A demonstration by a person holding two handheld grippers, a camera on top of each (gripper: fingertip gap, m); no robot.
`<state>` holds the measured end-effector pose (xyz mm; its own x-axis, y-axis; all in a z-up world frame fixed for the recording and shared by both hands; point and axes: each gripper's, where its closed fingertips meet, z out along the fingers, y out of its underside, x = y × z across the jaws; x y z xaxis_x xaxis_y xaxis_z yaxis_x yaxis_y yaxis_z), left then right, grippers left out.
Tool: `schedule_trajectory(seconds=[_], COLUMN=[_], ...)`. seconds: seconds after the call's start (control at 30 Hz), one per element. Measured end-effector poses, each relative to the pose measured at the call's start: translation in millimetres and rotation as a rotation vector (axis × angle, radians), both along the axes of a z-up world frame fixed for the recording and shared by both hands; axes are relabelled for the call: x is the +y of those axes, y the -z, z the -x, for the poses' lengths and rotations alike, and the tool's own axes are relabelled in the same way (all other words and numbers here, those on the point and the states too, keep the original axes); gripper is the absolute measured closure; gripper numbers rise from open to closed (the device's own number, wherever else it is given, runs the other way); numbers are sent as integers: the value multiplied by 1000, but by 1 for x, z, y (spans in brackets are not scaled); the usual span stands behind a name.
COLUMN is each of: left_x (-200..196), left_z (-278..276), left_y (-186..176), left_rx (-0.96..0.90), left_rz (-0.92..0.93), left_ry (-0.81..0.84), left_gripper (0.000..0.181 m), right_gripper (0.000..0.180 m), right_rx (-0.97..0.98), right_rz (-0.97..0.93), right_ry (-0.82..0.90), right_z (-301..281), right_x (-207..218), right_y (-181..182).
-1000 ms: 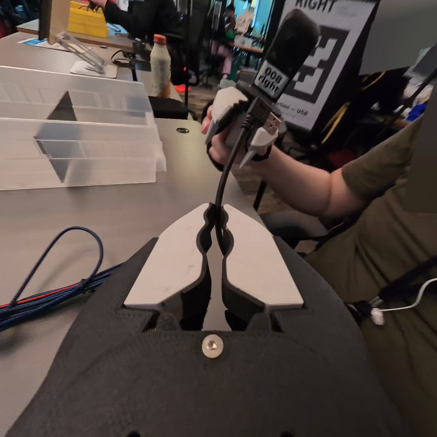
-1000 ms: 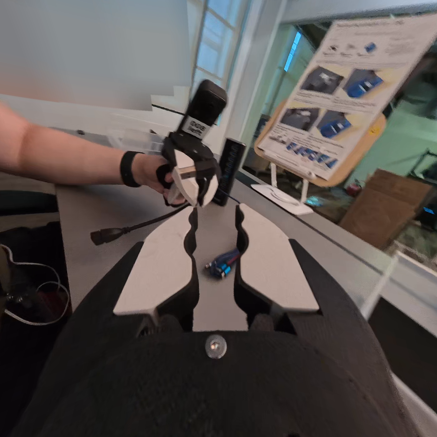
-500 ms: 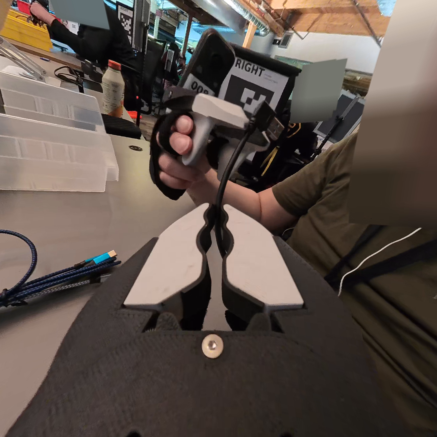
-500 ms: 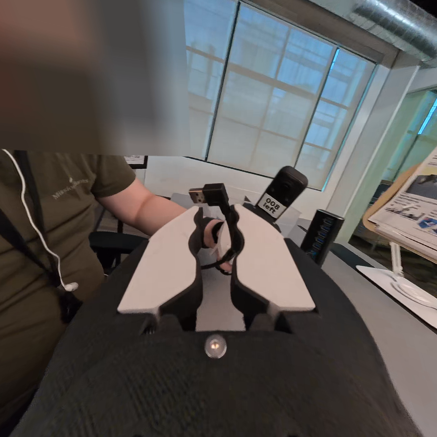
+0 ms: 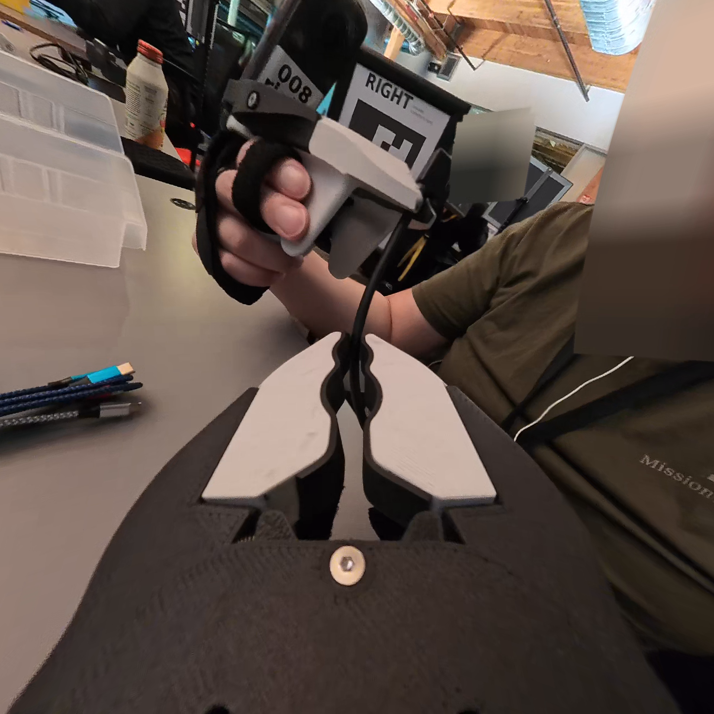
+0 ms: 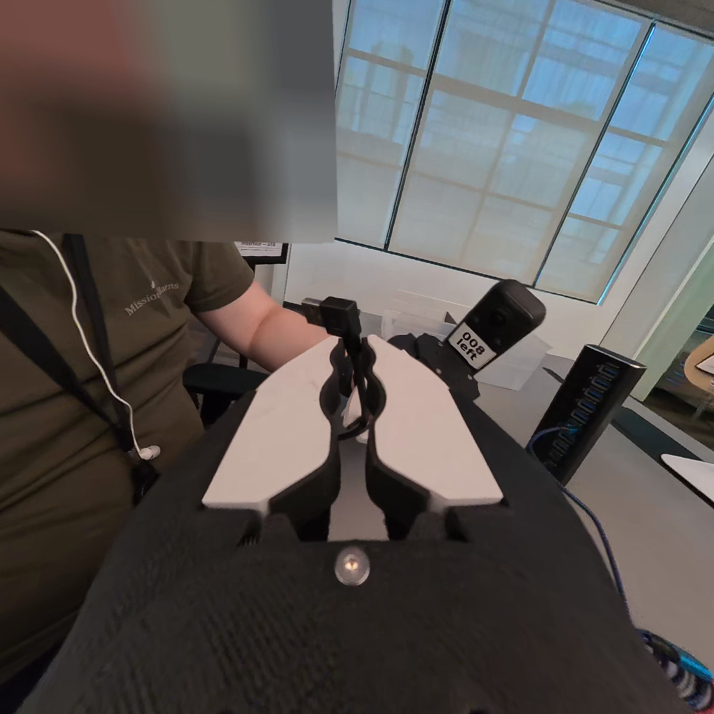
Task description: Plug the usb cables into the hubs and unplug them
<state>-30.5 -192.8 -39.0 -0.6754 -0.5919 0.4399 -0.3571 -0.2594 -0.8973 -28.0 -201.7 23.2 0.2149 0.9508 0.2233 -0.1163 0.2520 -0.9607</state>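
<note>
Now, left tool (image 5: 353, 342): my fingers are pinched tight on the black cable (image 5: 367, 305), held up off the table (image 5: 162, 332).
Right tool (image 6: 353, 342): closed on the same cable just below its angled plug (image 6: 334, 313); the metal tip points left, toward the person's arm.
Cable: runs taut between my two tools, both gripping it in mid-air.
Hub (image 6: 587, 413): black tower standing upright on the table, right of my right tool, a blue cord (image 6: 602, 537) trailing from its base.
Spare cables (image 5: 73, 398): blue and grey bundle lying flat on the table to the left, well apart from the tools.
</note>
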Motion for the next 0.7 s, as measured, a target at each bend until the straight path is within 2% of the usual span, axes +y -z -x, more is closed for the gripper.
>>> schedule_trajectory(seconds=[0.13,0.2,0.23,0.4,0.5,0.6,0.7], left_x=[16,32,41,79,89,89,82], left_z=[7,12,15,43,56,58,52], left_y=[3,5,3,-17,-29,-31,-22], left_rx=[-2,22,19,-92,-147,-153,-118], left_rz=[1,-24,-43,-182,-167,-125,-143], left_ry=[-112,-206,-251,-480,-541,-529,-499], left_gripper=[176,151,145,139,140,142,143], right_gripper=[173,173,173,173,173,172,173], right_rx=[29,35,41,60,110,227,384], right_rz=[14,21,18,34,120,236,387], right_ry=[76,157,205,482,470,395,238], right_z=[3,2,1,-17,-15,-11,-10], right_x=[16,28,34,66,71,75,77], right_y=[3,6,7,9,9,4,-5])
